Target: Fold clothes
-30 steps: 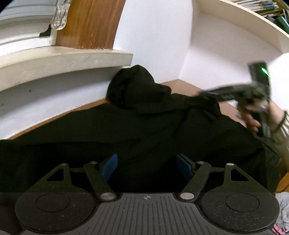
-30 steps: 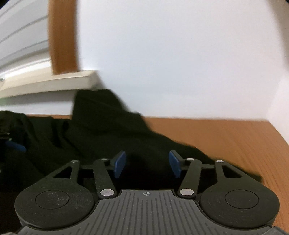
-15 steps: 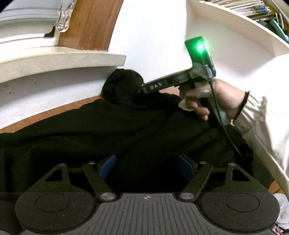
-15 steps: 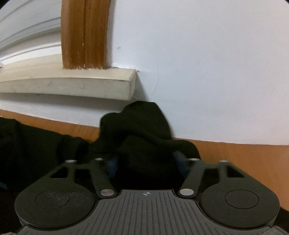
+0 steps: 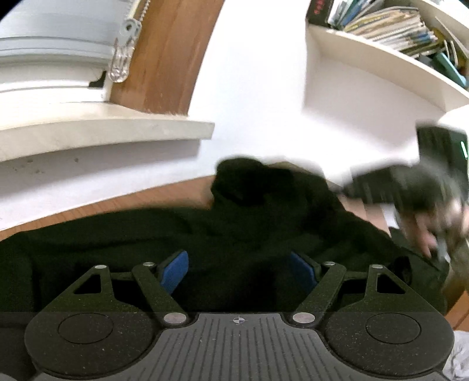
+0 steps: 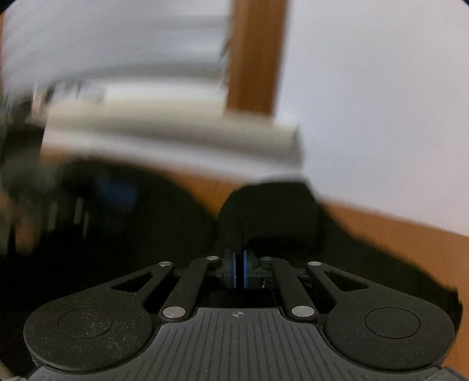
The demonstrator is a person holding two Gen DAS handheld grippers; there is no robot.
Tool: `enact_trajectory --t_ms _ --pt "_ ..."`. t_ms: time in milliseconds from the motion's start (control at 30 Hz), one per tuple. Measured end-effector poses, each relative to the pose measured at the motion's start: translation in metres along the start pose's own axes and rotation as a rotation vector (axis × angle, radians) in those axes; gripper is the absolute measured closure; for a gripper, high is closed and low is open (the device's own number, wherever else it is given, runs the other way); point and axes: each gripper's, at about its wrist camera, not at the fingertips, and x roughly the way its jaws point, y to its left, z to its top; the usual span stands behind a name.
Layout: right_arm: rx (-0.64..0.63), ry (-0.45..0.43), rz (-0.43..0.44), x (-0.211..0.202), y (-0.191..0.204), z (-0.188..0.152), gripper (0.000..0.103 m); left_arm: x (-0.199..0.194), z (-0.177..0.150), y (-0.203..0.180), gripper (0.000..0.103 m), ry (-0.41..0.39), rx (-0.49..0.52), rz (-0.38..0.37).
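A black hoodie [image 5: 263,222] lies spread across the wooden table [image 5: 132,202], its hood [image 6: 272,211] towards the wall. My left gripper [image 5: 239,271] hovers open low over the body of the hoodie, with nothing pressed between its blue pads. At the right edge of the left wrist view my right gripper [image 5: 351,187] is blurred, held by a hand. In its own view the right gripper [image 6: 239,269] has its jaws closed on a fold of hood fabric, which rises from between the pads. The left gripper [image 6: 120,190] shows there as a blur at the left.
A white window sill [image 5: 102,132] juts out above the table's far left, beside a wooden frame [image 5: 164,58]. White wall backs the table. A shelf with books [image 5: 381,26] hangs at the upper right. Pale cloth [image 5: 460,360] lies at the lower right corner.
My right gripper went from open to shut on the hood and swung away to the right, dragging the hood that way. The left gripper stayed open and shifted only slightly.
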Motion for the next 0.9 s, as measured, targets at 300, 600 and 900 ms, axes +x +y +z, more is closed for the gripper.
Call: enact_trajectory --t_ms 300,600,900 --pt "0.099 -0.075 -0.057 -0.024 -0.028 0.033 0.066 -0.005 0.002 0.001 0.024 -0.023 0.023 0.046" --pt "0.073 0.110 -0.170 0.082 -0.030 0.093 0.039 -0.003 0.002 0.003 0.024 -0.019 0.032 0.052" --pt "0.084 0.225 -0.166 0.121 -0.035 0.086 0.090 -0.004 0.003 0.004 0.023 -0.015 0.034 0.052"
